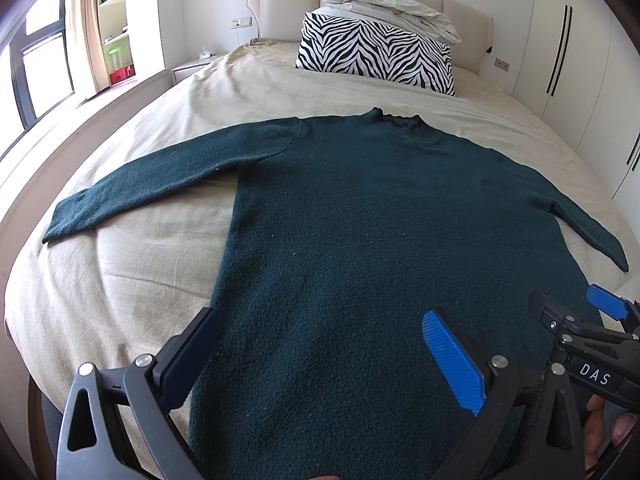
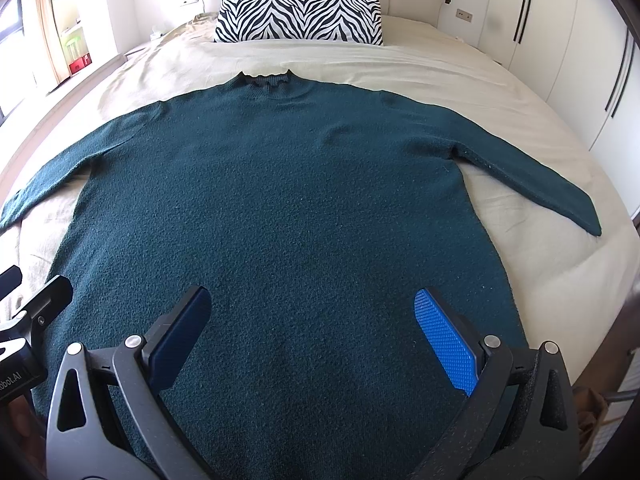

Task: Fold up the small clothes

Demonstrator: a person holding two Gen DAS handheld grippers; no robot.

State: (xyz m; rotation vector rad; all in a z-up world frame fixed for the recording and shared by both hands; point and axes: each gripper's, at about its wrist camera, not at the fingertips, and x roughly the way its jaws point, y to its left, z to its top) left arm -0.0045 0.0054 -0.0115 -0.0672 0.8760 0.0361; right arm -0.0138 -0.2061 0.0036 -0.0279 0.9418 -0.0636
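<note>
A dark green long-sleeved sweater lies flat on the bed, collar away from me, both sleeves spread out; it also shows in the right wrist view. My left gripper is open and empty above the sweater's lower left part near the hem. My right gripper is open and empty above the lower middle of the sweater. The right gripper also shows at the right edge of the left wrist view, and part of the left gripper's body at the left edge of the right wrist view.
The bed has a beige sheet. A zebra-striped pillow with a folded white duvet on it stands at the headboard. White wardrobes run along the right; a window and shelves are at the left.
</note>
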